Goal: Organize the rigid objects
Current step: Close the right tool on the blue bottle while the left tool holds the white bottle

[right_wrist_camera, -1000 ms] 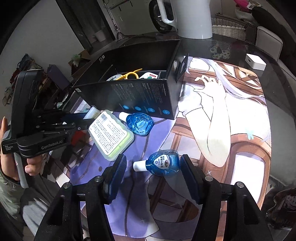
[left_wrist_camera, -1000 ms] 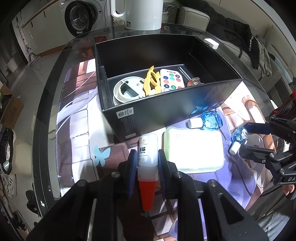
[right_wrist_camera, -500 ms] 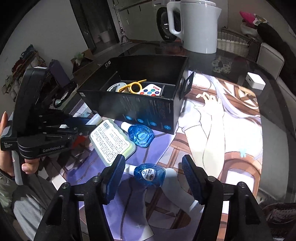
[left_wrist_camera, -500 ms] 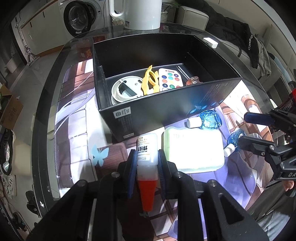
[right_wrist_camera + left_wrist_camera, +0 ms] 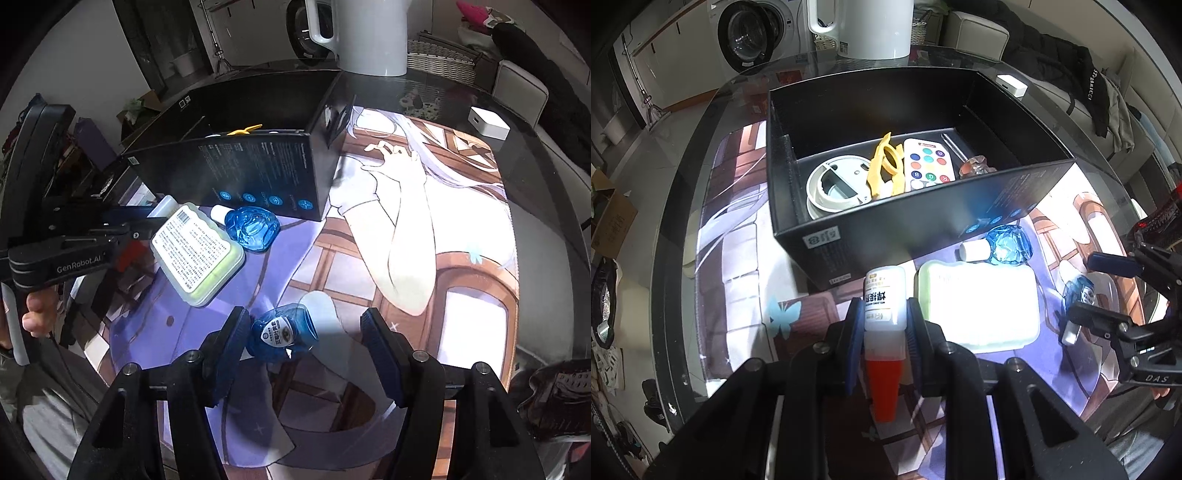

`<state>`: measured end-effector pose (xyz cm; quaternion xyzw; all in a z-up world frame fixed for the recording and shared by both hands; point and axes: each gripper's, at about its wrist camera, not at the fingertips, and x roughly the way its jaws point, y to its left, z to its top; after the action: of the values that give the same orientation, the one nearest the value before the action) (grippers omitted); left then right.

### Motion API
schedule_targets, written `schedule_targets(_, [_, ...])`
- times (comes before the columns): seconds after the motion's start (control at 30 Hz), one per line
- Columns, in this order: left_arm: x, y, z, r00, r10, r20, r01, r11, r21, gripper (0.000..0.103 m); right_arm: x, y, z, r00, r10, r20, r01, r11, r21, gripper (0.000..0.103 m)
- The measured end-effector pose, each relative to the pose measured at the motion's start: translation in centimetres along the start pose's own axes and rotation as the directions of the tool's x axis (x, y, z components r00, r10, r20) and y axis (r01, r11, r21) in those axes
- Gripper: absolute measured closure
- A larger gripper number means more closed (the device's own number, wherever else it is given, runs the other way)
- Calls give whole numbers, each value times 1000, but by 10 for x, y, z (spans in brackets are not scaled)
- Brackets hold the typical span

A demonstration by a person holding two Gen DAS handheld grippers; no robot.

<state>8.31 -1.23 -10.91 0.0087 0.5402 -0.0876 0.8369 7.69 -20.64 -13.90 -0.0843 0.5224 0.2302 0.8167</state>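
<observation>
A: What does the left gripper (image 5: 884, 325) hold?
B: It pinches a white bottle (image 5: 884, 301), near the black box (image 5: 923, 218).
A: And the right gripper (image 5: 306, 347)?
B: Spread wide; a blue bottle (image 5: 282, 334) lies between its fingers.

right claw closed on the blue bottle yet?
No. The right claw is open, with the blue bottle lying between its fingers, touching at most the left one.

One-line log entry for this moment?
left gripper: shut on glue bottle | right gripper: open around blue bottle | black box: partly filled
</observation>
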Motion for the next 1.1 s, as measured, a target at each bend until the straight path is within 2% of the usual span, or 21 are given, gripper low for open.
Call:
schedule_targets(0.37, [-4,-8,-5,1000,-4,-4,4,1000,10,82,-13,-10,-22,1000,19,-25,-18,998,54,38])
schedule_targets(0.53, [-3,-10,-2,1000,-6,-7,6,1000,12,82,-25,-16,-29,989,145,-18,-141,980,143,38])
schedule_targets(0.6, [-3,-12,-2,1000,-8,-7,8,1000,16,82,-22,-13,-34,986,160,-45,-152,977,151,38])
schedule_targets(0.7, [-3,-15,-3,1000,-10,-6,10,1000,25,82,-23,-5,-38,991,127,-45,-120,982,143,38])
schedule_targets(0.77, [-3,-16,-3,1000,-10,-5,10,999,30,82,-22,0,-36,993,114,-37,-108,985,136,43])
schedule_targets(0.9, [-2,-13,-3,1000,-15,-8,15,1000,23,82,-16,14,-27,1000,4,-31,-4,1000,31,69])
schedule_targets(0.93, [-2,-12,-3,1000,-13,-8,13,1000,21,82,-13,15,-23,999,-21,-28,21,1000,7,72])
schedule_targets(1.1, [-1,-10,-4,1000,-4,-7,5,1000,16,82,-2,12,0,998,-57,-15,57,997,-46,73])
